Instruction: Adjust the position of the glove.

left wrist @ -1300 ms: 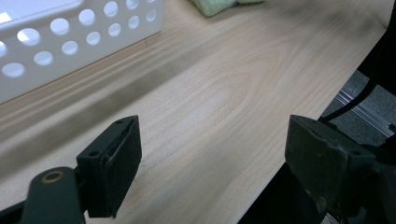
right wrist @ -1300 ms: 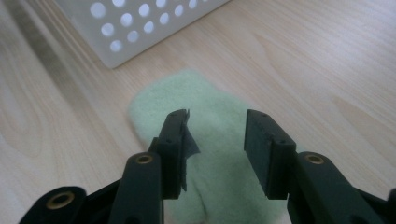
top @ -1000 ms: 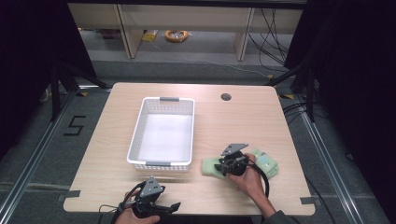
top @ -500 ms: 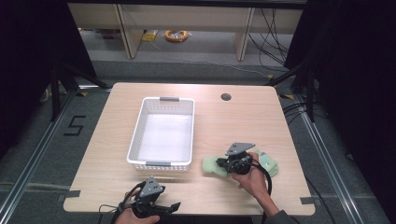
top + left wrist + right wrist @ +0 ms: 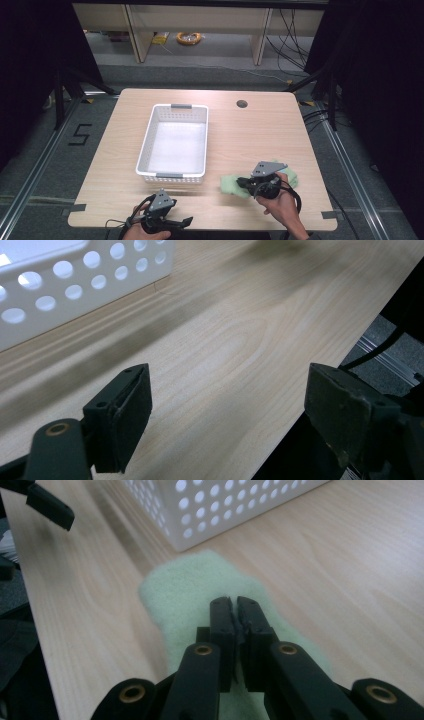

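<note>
The green cloth (image 5: 231,184) is lying on the light wooden bench (image 5: 250,130), near the front edge and to the right of the white basket (image 5: 150,145), close to the basket's near right corner but apart from it. The right gripper (image 5: 248,183) is resting over the middle of the cloth, with the person's right hand (image 5: 282,205) wrapped around its grip and its grey three-cornered plate facing up. In the right gripper view, its two black jaws are pressing together so that hardly a slit is showing between them, and their tips (image 5: 233,607) are sitting right on the pale, fuzzy cloth (image 5: 180,587); whether any fold is being pinched between them cannot be told. Beyond the cloth in that view, the perforated wall of the basket (image 5: 220,505) is standing close by. The left gripper (image 5: 175,223) is hanging at the front edge of the bench, in front of the basket's near wall and well apart from the cloth, with the person's left hand (image 5: 145,232) holding it from below. In the left gripper view, its jaws are standing wide apart with nothing between them, bare wood grain (image 5: 225,340) is running beneath, and the basket's dotted side (image 5: 75,275) is showing at the upper left.
</note>
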The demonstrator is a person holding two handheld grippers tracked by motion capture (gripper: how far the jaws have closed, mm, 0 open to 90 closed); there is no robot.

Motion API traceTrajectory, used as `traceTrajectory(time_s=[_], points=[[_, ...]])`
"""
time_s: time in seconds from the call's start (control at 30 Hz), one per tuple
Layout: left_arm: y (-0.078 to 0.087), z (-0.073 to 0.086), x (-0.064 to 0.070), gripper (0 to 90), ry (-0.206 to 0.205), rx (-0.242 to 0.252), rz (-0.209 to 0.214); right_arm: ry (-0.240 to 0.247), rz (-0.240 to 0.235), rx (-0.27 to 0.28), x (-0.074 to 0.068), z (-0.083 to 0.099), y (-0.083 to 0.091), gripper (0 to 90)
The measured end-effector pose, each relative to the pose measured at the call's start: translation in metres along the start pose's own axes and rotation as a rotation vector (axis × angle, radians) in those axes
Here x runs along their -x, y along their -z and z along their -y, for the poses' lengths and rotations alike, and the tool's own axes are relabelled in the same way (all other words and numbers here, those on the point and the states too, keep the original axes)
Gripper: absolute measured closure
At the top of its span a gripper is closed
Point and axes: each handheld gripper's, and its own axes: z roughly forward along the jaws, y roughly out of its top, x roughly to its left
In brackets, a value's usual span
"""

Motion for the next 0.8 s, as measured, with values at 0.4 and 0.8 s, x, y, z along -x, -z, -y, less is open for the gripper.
traceTrajectory(time_s=[0.4,0.8], points=[[0.001,-0.001,-0.002,18.8,-0.033,-0.016,0.002,0.011,-0.046,-0.043,-0.014,0.021,-0.001,86.5],[0.001,0.0,-0.002,18.7,-0.034,-0.012,-0.001,-0.002,-0.062,-0.117,-0.014,0.033,-0.017,82.3]])
